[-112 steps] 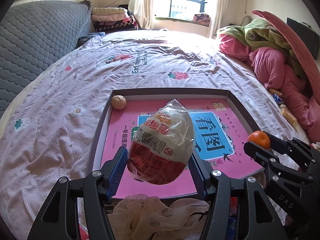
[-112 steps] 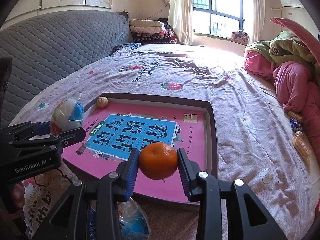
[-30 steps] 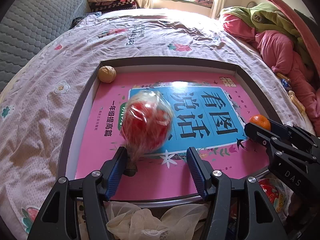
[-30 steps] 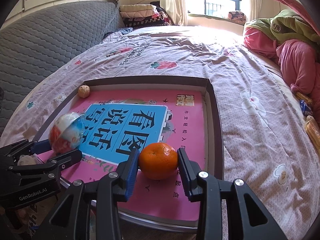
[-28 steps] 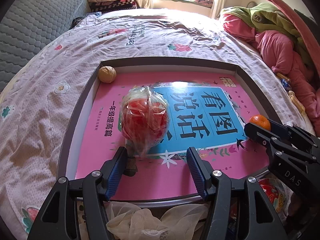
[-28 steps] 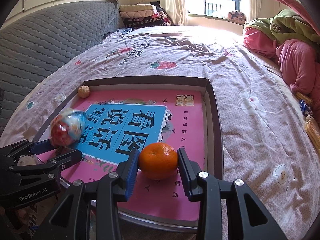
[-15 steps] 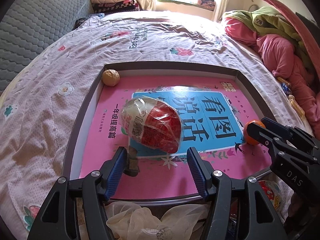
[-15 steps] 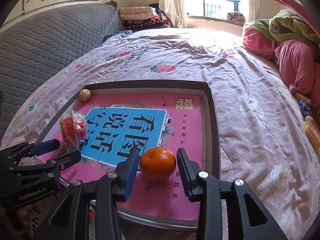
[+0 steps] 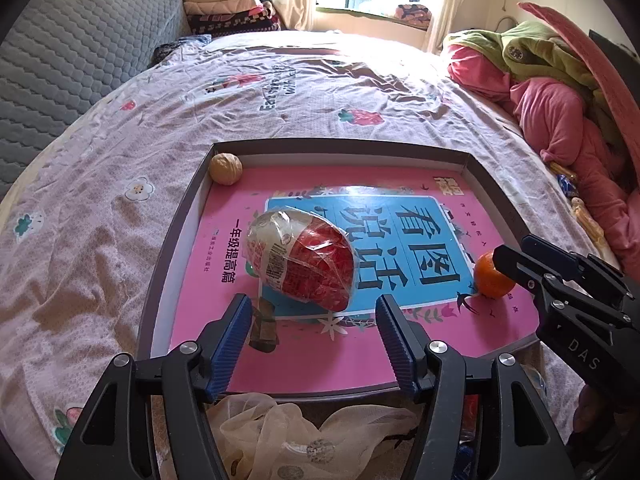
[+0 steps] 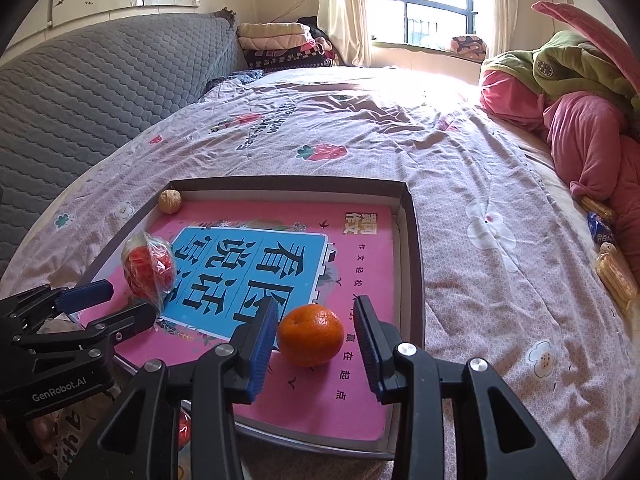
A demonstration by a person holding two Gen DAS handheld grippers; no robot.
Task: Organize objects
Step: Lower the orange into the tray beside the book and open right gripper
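Both grippers stand apart from their things: left gripper [image 9: 312, 330] opening behind the wrapped egg [image 9: 302, 258], right gripper [image 10: 316, 338] around the tangerine [image 10: 311, 335] at the tray [image 10: 412, 248] near-right corner; either may roll against the rim

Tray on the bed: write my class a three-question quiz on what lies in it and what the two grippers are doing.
1. True or false: the orange is squeezed by the right gripper.
2. Which item lies in the tray's far left corner? A) walnut B) orange C) wrapped snack
3. Fill in: the wrapped snack lies on the pink ____.

Key: 1. False, there are gaps on both sides. 2. A, the walnut. 3. book.
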